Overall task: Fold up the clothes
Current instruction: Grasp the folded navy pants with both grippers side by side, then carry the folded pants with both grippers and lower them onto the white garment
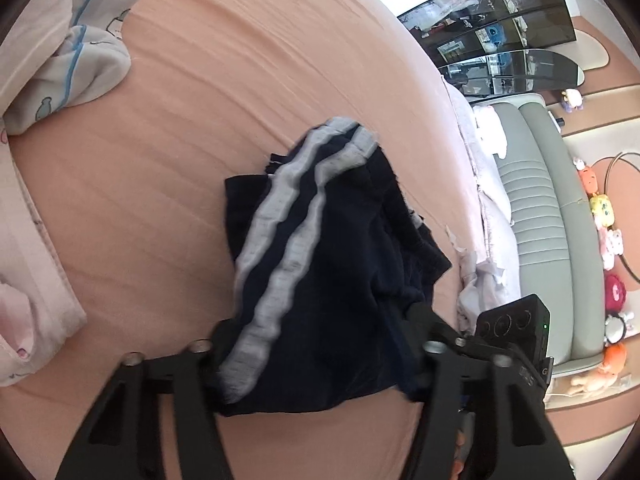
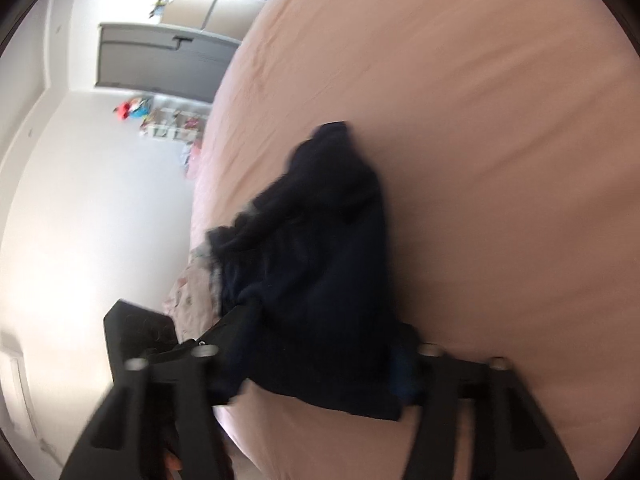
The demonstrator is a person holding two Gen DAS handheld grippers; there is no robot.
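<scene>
At far left lies a crumpled grey printed garment with blue trim (image 1: 76, 44), probably awaiting folding. The dark navy garment with two grey stripes (image 1: 320, 264) hangs over the peach bedsheet (image 1: 240, 60), bunched between the left gripper (image 1: 320, 344) and right gripper (image 2: 316, 354), both apparently clamping it, likely to spread it flat.

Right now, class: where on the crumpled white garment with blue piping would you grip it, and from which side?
Grip the white garment at its loose lower corner, coming from the bare peach sheet beside it; that corner lies free, while its far side abuts the pink bedding.
</scene>
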